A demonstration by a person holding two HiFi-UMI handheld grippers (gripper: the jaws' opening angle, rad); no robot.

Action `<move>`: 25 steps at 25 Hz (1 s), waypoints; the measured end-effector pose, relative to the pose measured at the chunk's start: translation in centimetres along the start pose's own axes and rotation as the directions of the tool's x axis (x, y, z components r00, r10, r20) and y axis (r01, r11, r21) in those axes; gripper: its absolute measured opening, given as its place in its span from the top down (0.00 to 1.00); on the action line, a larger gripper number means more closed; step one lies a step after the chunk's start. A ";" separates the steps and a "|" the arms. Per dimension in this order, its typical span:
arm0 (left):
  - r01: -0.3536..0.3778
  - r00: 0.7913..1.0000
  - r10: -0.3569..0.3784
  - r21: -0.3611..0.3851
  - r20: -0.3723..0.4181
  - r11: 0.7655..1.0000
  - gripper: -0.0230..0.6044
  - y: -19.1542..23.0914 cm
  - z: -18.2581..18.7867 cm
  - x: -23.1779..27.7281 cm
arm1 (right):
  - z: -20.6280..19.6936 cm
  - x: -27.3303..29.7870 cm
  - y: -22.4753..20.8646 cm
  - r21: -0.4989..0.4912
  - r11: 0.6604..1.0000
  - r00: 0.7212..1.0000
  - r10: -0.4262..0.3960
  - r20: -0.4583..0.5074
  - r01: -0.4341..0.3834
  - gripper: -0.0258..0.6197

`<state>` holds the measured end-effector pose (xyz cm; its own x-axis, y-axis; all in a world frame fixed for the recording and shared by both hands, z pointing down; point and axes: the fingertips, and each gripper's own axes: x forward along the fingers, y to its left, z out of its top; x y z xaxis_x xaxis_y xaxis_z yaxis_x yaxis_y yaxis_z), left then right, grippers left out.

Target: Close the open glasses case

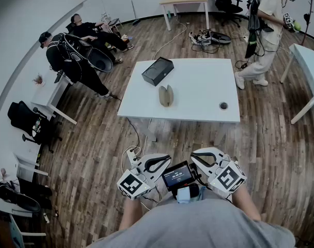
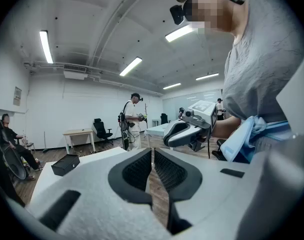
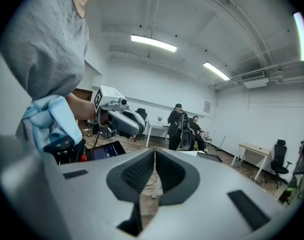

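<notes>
On the white tabletop the open glasses case is seen — well apart, left gripper and right gripper are clenched, empty.

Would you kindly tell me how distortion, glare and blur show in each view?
Head view: fisheye curves the wall, white table bright but sharp. Left gripper view: dark rounded corners, ceiling lights glare. Right gripper view: same vignette, light strip blown out.

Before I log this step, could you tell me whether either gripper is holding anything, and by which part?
Nothing is held. The left gripper and right gripper are both shut and empty, apart from the glasses case on the table.
</notes>
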<state>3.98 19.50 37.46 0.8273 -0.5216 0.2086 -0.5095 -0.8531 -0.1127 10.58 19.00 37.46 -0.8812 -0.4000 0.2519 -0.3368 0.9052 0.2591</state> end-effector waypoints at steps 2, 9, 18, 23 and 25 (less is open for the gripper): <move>-0.001 1.000 0.001 -0.011 0.000 1.000 0.92 0.0 0.4 0.3 | -0.2 -0.1 -0.3 0.006 1.000 1.000 -0.010 0.003 0.010 0.91; 0.004 1.000 -0.004 -0.012 -0.002 1.000 0.92 -0.2 0.2 0.9 | -0.3 -0.5 -0.3 0.083 0.997 1.000 -0.006 0.026 0.004 0.90; -0.005 1.000 0.005 -0.010 0.004 1.000 0.92 -0.4 0.2 0.7 | -0.3 -0.4 -0.2 0.078 0.997 1.000 -0.016 0.025 0.014 0.90; -0.021 1.000 0.020 -0.026 -0.013 0.999 0.92 -0.5 0.7 0.7 | -0.3 -0.4 -0.1 0.064 0.998 0.999 -0.012 0.032 0.010 0.90; -0.019 1.000 0.019 -0.014 -0.017 1.000 0.92 -0.5 0.6 0.7 | -0.4 -0.5 0.0 0.069 0.998 1.000 -0.008 0.020 0.007 0.90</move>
<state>4.95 19.57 37.03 0.8136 -0.5371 0.2226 -0.5281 -0.8429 -0.1033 11.13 19.13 37.71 -0.8849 -0.4045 0.2309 -0.3650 0.9102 0.1958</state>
